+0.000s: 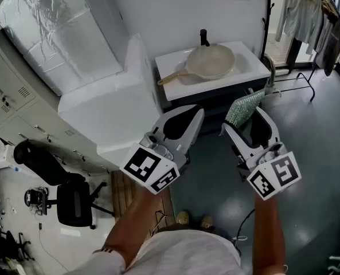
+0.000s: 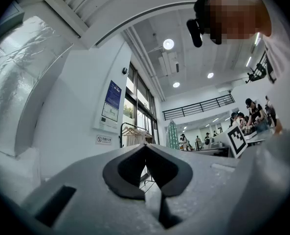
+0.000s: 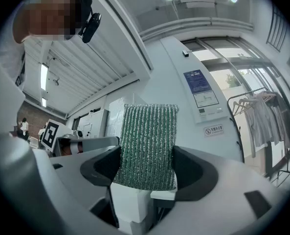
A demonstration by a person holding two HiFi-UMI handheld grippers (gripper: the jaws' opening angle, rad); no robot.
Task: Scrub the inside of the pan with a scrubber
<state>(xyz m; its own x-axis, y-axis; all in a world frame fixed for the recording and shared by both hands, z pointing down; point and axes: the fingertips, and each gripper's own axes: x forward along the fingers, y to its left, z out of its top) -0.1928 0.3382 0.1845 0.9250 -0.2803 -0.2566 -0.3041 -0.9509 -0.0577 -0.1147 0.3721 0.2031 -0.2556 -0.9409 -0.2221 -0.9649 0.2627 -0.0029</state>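
A pale beige pan with a wooden handle lies in the white sink at the top of the head view. Both grippers hang well short of it, over the dark floor. My right gripper is shut on a green scrubber, which sticks up between the jaws. In the right gripper view the scrubber stands upright, pinched on both sides, and my right gripper points up at the wall. My left gripper is shut and empty. In its own view my left gripper has its jaws closed tip to tip.
A black faucet stands behind the sink. A large white wrapped block fills the left side. A clothes rack stands at the right. A black office chair and a wooden mat are on the floor at the lower left.
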